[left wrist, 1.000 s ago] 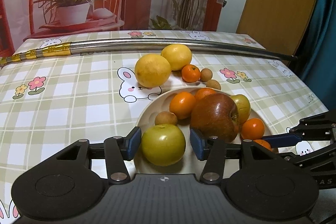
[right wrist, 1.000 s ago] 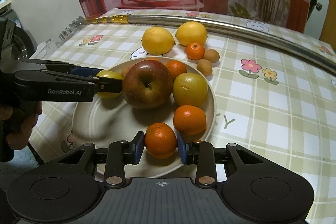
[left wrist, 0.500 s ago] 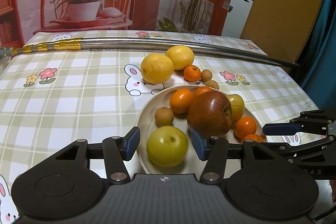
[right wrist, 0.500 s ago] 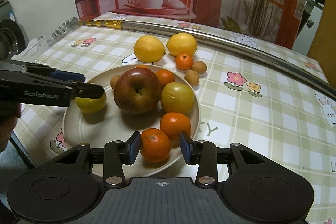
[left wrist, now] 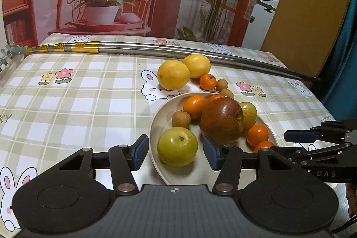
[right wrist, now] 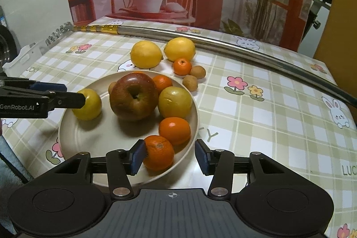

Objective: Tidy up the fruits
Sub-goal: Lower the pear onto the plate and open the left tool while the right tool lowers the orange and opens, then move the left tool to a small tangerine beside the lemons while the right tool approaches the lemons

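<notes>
A cream plate [right wrist: 69,126] holds a red apple [right wrist: 133,96], two yellow-green apples, several tangerines and a small brown fruit. In the right wrist view my right gripper [right wrist: 169,156] is opening around a tangerine [right wrist: 158,155] that rests on the plate's near edge. Its left pad is next to the fruit and its right pad stands clear. In the left wrist view my left gripper [left wrist: 175,154] is open, with a yellow-green apple [left wrist: 177,146] lying on the plate [left wrist: 156,124] between the pads, a gap on each side.
Beyond the plate on the checked tablecloth lie two lemons [right wrist: 146,54], a small tangerine [right wrist: 182,66] and two small brown fruits [right wrist: 197,71]. A long metal pole [right wrist: 223,42] runs across the far side. A backdrop with a printed plant stands behind the table.
The right jaws have widened off the tangerine, which now sits on the plate. The left gripper has drawn back a little from the plate, its jaws about as wide as before.
</notes>
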`<state>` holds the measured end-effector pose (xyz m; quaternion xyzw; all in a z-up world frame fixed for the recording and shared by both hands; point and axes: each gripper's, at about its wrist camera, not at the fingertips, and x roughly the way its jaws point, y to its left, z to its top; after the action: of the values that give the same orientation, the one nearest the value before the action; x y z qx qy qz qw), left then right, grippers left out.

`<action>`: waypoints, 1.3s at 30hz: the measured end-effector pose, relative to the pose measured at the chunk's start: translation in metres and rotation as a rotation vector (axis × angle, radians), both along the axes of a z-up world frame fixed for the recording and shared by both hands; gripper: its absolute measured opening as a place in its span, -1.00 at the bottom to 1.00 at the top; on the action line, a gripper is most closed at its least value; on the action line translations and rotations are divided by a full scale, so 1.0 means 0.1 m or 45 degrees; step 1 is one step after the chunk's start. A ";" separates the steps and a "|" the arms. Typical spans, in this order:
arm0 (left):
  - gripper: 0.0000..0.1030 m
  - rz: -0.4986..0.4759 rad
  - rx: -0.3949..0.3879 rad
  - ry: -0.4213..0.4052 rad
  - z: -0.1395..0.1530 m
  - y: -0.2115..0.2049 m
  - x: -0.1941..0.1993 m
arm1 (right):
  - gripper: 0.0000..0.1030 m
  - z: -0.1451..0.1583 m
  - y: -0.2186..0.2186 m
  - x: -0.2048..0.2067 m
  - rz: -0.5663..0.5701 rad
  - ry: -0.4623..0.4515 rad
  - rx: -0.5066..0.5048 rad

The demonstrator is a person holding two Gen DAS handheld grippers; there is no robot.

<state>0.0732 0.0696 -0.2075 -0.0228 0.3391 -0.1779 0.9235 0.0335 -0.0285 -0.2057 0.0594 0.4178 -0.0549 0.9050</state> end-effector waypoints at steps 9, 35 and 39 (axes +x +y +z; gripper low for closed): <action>0.10 0.044 0.000 -0.018 0.04 0.04 -0.03 | -0.14 0.07 -0.04 -0.04 -0.012 -0.058 0.052; 0.10 0.083 -0.048 -0.056 0.75 0.21 0.56 | -0.14 0.67 -0.78 0.31 -0.142 -0.280 -0.017; 0.10 0.032 -0.022 -0.024 0.70 0.04 0.70 | -0.14 0.60 -0.83 0.36 -0.150 -0.267 -0.016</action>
<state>0.1428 0.0734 -0.1371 -0.0333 0.3285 -0.1694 0.9286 0.0699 -0.1116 -0.1458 0.0835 0.3164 -0.1039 0.9392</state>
